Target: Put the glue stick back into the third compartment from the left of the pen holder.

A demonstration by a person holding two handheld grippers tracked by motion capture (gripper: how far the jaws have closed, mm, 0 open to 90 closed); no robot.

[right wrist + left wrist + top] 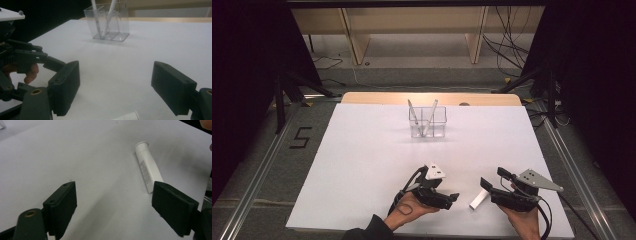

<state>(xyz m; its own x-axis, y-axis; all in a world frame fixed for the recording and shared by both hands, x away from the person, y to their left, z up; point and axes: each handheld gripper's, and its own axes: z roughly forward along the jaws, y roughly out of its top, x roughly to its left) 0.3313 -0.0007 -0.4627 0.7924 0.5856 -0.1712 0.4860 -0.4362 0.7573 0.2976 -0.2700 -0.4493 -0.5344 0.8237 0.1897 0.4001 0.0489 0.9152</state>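
Jaws stand wide apart on both our left gripper (452,198) and right gripper (485,184), with the short white plastic tube (478,199) lying flat between them near the white table's (362,150) front edge. We should straddle the tube's middle squarely and close gently, then carry it to the clear two-compartment holder (427,122) near the far edge.

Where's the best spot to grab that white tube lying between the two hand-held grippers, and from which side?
Probably the round mid-body of the white tube, taken from above with the jaws across its width. It lies flat on the white table, so only the top and long sides are free. The flanged cap end is wider, the far end flattens. The left hand-held gripper is open, with the tube just ahead.
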